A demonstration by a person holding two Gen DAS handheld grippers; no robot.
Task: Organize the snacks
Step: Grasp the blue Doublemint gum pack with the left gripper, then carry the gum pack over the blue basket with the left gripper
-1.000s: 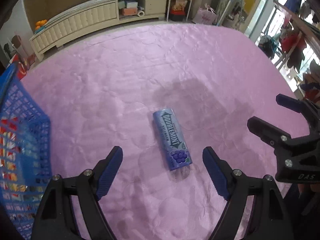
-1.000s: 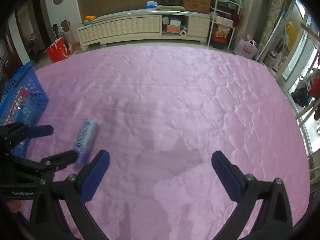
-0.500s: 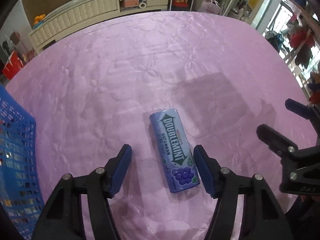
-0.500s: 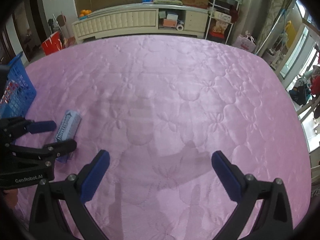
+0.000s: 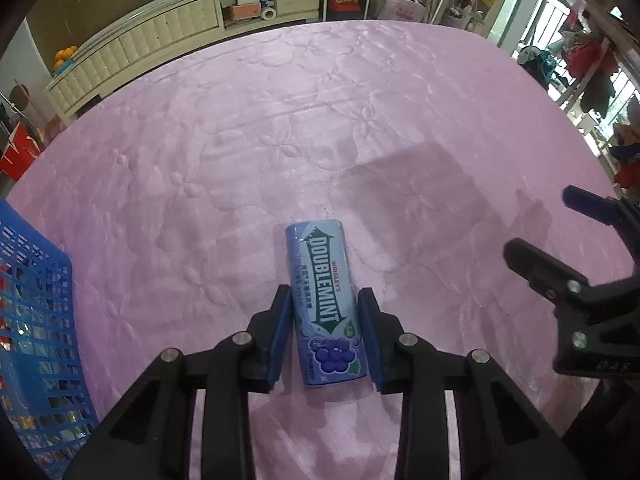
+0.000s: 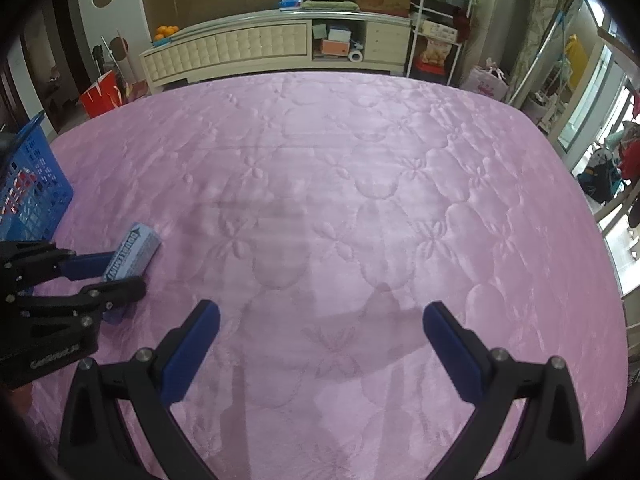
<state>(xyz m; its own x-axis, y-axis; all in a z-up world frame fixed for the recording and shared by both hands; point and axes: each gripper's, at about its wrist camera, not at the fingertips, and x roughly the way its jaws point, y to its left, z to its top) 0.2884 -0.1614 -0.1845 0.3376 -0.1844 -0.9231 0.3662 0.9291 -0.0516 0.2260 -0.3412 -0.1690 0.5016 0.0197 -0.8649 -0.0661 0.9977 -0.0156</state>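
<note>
Both pads of left claw pinch the Doublemint pack (lower centre); right claw spread wide.

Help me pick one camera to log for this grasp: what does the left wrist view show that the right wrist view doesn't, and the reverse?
Left wrist only: the printed face of the blue Doublemint gum pack, lettering and grape picture readable, with the left gripper closed against both long sides. Right wrist only: the right gripper, jaws wide apart over bare pink quilted cover, holding nothing. Both: the pack on the cover, the blue plastic mesh basket at the left edge, and the cream cabinet behind.
</note>
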